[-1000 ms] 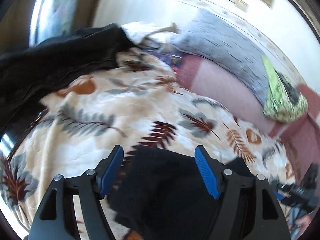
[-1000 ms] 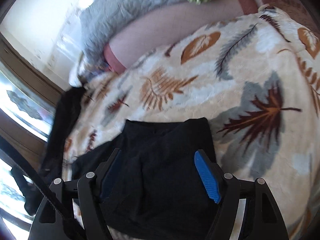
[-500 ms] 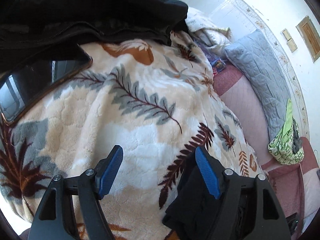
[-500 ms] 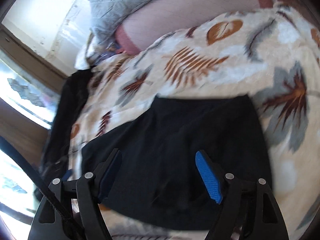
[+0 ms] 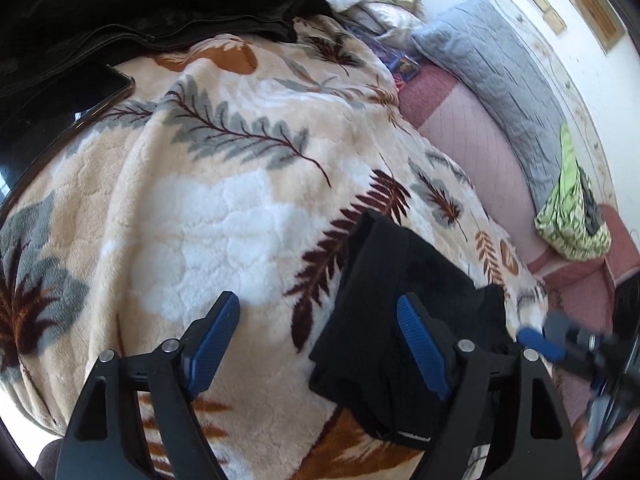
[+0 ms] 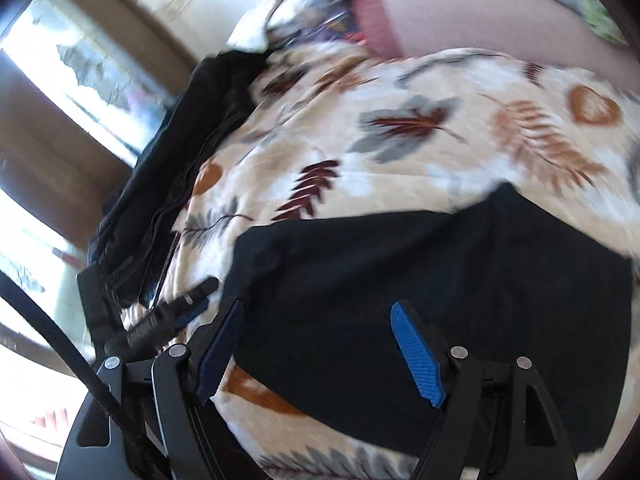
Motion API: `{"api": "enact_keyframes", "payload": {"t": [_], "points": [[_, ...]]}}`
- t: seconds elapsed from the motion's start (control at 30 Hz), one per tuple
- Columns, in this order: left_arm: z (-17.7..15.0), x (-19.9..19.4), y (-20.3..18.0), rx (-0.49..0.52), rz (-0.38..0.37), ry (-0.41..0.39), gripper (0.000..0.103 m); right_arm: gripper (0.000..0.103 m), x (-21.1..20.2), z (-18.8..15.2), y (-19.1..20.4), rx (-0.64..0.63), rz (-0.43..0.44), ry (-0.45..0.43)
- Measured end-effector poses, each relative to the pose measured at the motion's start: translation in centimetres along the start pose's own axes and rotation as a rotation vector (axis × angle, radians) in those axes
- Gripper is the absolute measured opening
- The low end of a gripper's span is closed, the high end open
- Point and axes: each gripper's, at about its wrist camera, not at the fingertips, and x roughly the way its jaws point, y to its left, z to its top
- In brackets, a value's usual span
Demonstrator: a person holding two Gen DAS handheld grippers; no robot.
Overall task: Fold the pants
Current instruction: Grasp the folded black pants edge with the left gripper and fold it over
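The black pants (image 5: 384,312) lie folded into a compact pile on the leaf-patterned blanket (image 5: 224,208). In the right wrist view the pants (image 6: 440,280) spread as a wide dark rectangle under the fingers. My left gripper (image 5: 316,344) is open and empty, hovering over the blanket with its right finger over the pants' left edge. My right gripper (image 6: 320,348) is open and empty, just above the pants. The right gripper's blue tip also shows blurred in the left wrist view (image 5: 540,344).
A black jacket (image 5: 140,4) lies along the far left of the bed, with a dark phone or tablet (image 5: 52,112) beside it. A grey pillow (image 5: 496,68) and a green patterned cloth (image 5: 572,216) lie on the pink sheet (image 5: 472,136). A window (image 6: 48,92) is at the left.
Both grippers have pulled back and swung left from the folded pants. The pants stay on the blanket. The right wrist view is blurred by motion.
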Motion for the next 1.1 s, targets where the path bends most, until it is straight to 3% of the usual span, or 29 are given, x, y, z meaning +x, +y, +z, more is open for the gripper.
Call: {"api": "enact_keyframes", "payload": {"t": [0.13, 0.23, 0.3, 0.4, 0.63, 0.73, 0.77, 0.8, 0.83, 0.9, 0.93, 1.03, 1.1], "points": [[-0.9, -0.4, -0.3, 0.033, 0.004, 0.002, 0.080, 0.081, 4.3, 3.3, 3.2, -0.056, 0.028, 0.164], [-1.6, -0.8, -0.1, 0.029, 0.012, -0.005, 0.079, 0.081, 7.8, 5.0, 5.5, -0.109, -0.031, 0.286], [-2.2, -1.0, -0.2, 0.050, 0.054, -0.013, 0.068, 0.081, 9.7, 5.7, 6.3, -0.123, -0.063, 0.337], [-2.8, -1.0, -0.4, 0.066, 0.056, -0.015, 0.067, 0.081, 12.6, 6.2, 7.8, -0.137, -0.086, 0.443], [-2.9, -0.7, -0.3, 0.039, 0.033, -0.017, 0.068, 0.088, 18.7, 4.8, 11.2, -0.321, -0.316, 0.635], [-3.1, -0.5, -0.8, 0.064, 0.038, -0.023, 0.068, 0.090, 19.8, 3.6, 12.1, -0.414, -0.375, 0.646], [-3.1, -0.5, -0.9, 0.075, 0.033, -0.021, 0.061, 0.089, 19.9, 2.9, 12.4, -0.466, -0.399, 0.635], [-3.1, -0.4, -1.1, 0.084, 0.003, -0.012, 0.035, 0.085, 19.7, 2.4, 12.7, -0.504, -0.417, 0.619], [-3.2, 0.1, -1.3, 0.082, -0.057, 0.031, 0.034, 0.079, 19.3, 1.8, 12.9, -0.548, -0.437, 0.591], [-3.3, 0.1, -1.4, 0.083, -0.070, 0.036, 0.031, 0.061, 18.1, 1.3, 12.9, -0.566, -0.446, 0.547], [-3.3, -0.3, -1.4, 0.076, -0.116, 0.032, 0.029, 0.052, 17.0, 1.2, 12.6, -0.553, -0.421, 0.524], [-3.2, -1.1, -1.5, 0.062, -0.202, 0.017, 0.029, 0.036, 13.4, 0.6, 11.4, -0.518, -0.371, 0.446], [-3.2, -1.7, -2.1, 0.088, -0.246, 0.006, 0.029, 0.032, 11.1, 0.5, 10.5, -0.482, -0.334, 0.388]]}}
